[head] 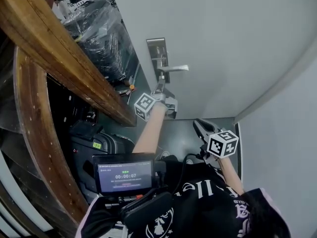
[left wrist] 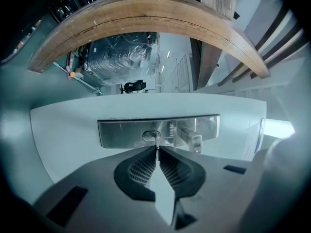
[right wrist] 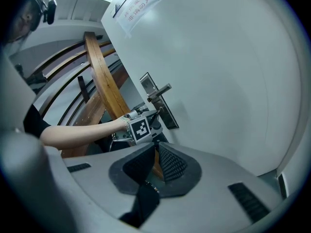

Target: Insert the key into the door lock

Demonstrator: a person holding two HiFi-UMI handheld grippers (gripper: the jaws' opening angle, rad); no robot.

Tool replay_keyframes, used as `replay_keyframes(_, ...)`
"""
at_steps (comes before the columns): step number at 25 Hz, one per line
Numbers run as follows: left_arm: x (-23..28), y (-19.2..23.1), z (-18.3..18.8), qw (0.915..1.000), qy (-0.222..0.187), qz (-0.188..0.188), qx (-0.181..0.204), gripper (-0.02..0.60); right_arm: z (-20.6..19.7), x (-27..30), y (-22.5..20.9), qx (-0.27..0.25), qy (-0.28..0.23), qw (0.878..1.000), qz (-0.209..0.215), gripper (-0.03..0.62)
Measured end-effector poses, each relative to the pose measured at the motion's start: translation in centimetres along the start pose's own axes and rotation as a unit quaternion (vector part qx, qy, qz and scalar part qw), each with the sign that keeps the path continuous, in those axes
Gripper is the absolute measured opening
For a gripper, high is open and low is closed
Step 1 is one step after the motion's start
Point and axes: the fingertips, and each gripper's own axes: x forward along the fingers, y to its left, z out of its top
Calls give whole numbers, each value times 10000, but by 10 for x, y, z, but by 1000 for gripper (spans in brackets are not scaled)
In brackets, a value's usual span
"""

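On the white door (head: 223, 38) is a steel lock plate (head: 157, 53) with a lever handle (head: 174, 68). In the left gripper view the plate (left wrist: 121, 132) lies straight ahead, its keyhole (left wrist: 150, 135) just beyond my jaws. My left gripper (left wrist: 157, 150) is shut on a thin metal key (left wrist: 156, 141) whose tip sits at the keyhole. In the head view the left gripper (head: 159, 87) is pressed up under the handle. My right gripper (head: 199, 127) hangs back lower right, away from the door; its jaws (right wrist: 156, 150) are shut with nothing between them.
A curved wooden handrail (head: 64, 48) runs along the left. Behind it is a plastic-wrapped black bundle (head: 99, 29). A side wall (head: 287, 133) closes in on the right. A device with a lit screen (head: 124, 175) hangs at the person's chest. A paper notice (right wrist: 141, 1) is stuck on the door.
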Motion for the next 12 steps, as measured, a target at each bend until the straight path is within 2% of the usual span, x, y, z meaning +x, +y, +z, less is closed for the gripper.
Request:
replay_keyframes(5,14,4,5,9996,-72,82,-244,21,0,10,5,-60,57,9999,105,37)
replay_keyframes(8,18,5,6,9989,-94,-97,-445,23,-4,13,5,-76,96,9999,121,37)
replay_keyframes(10,19,6,6,9994,27,-181,-306,23,-7,14,4,-60,116,9998,116,37)
replay_keyframes(12,19,7,5,9990,322,-199,243,23,-10,15,4,-30,119,9998,124,37)
